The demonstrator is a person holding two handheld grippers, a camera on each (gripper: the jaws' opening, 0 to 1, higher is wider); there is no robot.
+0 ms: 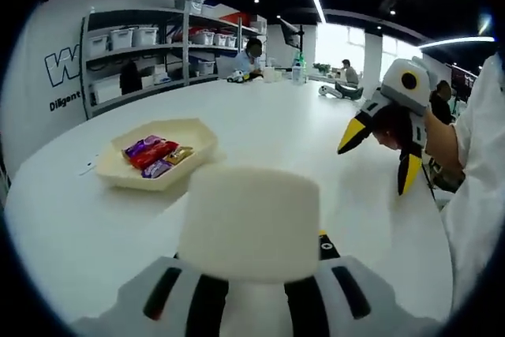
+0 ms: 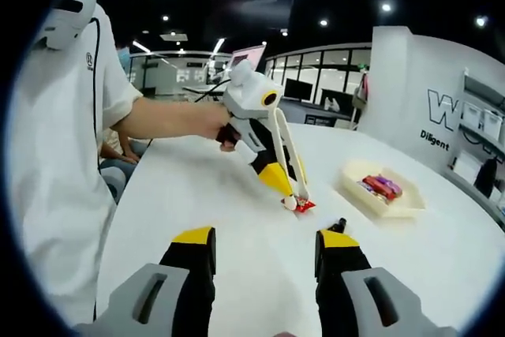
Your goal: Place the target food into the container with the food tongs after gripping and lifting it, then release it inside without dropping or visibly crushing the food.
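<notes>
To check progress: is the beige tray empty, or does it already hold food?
Not empty: the tray holds several wrapped snacks, red and purple, lying inside its rim.

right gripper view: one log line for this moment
left gripper shut on white food tongs | tong tips at red wrapped candy on white table | beige tray of sweets apart | right gripper open

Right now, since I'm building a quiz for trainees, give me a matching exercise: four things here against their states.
Things:
1. food tongs
2. beige tray
3. right gripper
4. red wrapped candy

States:
a. jaws apart, holding nothing
b. pinched by the tongs
c. clamped in the left gripper
d. holds several wrapped candies

Pairs: 1-c, 2-d, 3-a, 4-b.
</notes>
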